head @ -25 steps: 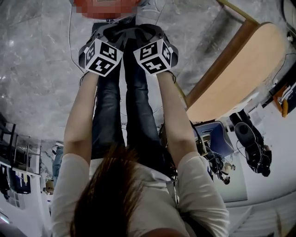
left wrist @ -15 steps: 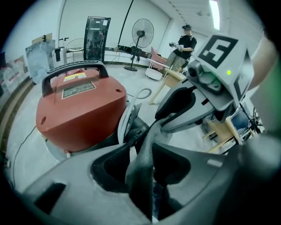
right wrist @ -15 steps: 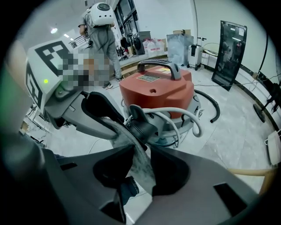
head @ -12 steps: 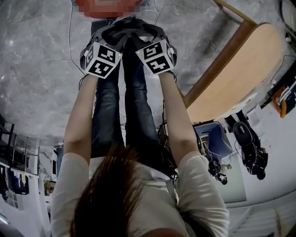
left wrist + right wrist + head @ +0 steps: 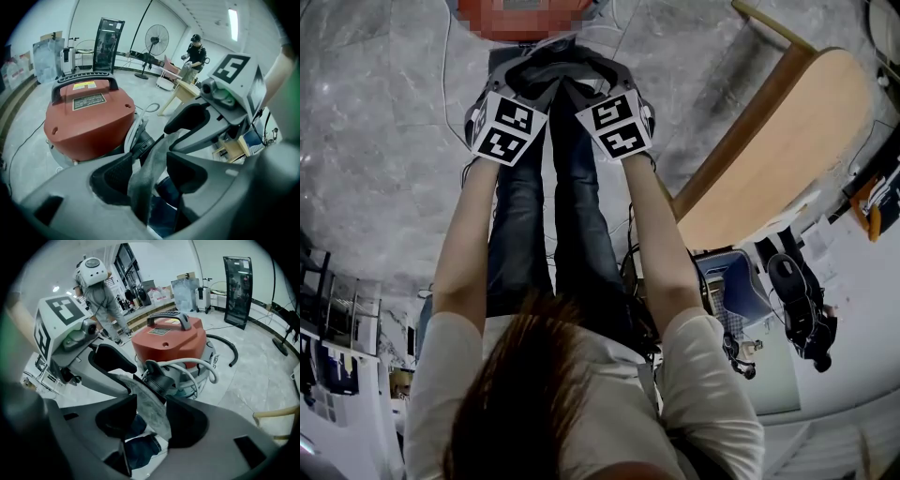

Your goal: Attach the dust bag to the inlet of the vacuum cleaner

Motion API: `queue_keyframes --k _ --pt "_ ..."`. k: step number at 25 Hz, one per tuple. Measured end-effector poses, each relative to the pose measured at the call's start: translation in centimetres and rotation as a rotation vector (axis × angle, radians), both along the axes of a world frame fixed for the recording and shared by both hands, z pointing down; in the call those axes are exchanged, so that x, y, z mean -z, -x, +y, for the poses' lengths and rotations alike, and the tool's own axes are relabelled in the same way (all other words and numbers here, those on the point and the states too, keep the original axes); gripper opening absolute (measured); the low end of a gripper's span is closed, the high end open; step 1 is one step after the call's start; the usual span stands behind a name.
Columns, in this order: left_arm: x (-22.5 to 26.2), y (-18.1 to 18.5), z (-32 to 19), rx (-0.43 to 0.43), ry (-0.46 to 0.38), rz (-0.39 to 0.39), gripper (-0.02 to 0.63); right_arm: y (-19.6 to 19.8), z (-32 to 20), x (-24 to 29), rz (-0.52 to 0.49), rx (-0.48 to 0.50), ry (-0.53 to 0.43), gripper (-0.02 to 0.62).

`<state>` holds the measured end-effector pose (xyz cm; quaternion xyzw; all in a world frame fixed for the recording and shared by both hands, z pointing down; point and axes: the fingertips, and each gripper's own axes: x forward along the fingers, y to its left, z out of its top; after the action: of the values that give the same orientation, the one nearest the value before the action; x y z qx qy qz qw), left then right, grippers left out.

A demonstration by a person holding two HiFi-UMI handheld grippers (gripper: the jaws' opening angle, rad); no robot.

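Where the 2 grippers sit side by side in front of the person, each has the grey dust bag (image 5: 142,187) standing edge-on between its jaws. The left gripper (image 5: 149,161) is wide. Its jaws have just been opening, the fabric leans toward the left-hand pad, and a clear gap shows at the other pad. The right gripper (image 5: 151,401) is equally wide and has also just been opening. Here the fabric lies against the right-hand jaw, with a gap on the other side. Neither gripper clamps the bag.

From both jaw pairs the bag runs straight ahead, its long axis in line with the direction the grippers point. Its far end meets the black inlet (image 5: 157,375) at the base of the red vacuum cleaner (image 5: 171,341), beside a looped pale hose (image 5: 190,361). The inlet therefore lies dead ahead, between the 2 grippers, and neither is clearly nearer.

Judgement: the bag mouth appears to sit on the inlet, but the seating itself cannot be confirmed. Any withdrawal should go straight back along the bag axis, so that the fabric is not dragged sideways off the inlet.
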<state>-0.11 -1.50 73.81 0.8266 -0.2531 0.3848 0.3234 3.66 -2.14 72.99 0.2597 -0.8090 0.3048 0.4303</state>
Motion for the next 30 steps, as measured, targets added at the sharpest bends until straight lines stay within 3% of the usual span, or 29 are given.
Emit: queue_keyframes --k 7,10,16,20,30 --pt "1.6 0.1 -0.5 0.037 -0.02 0.0 0.226 -1.3 -1.2 1.8 -0.062 -0.132 -0.005 0.162" --pt "2.8 0.4 -1.0 0.074 -0.054 0.002 0.153 -1.6 -2.1 3.1 -0.092 -0.18 -0.034 0.131" --pt "6.4 0.9 -3.5 0.147 -0.152 -0.004 0.068 -2.1 -3.4 5.7 -0.098 -0.219 -0.101 0.006" --pt "8.4 0.8 -4.7 0.168 -0.178 -0.008 0.019 -2.9 -4.0 7.2 -0.096 -0.244 -0.108 0.002" --pt "17.6 1.5 -7.2 0.243 -0.269 0.051 0.017 -2.8 -6.4 16.5 -0.104 -0.259 -0.195 0.002"
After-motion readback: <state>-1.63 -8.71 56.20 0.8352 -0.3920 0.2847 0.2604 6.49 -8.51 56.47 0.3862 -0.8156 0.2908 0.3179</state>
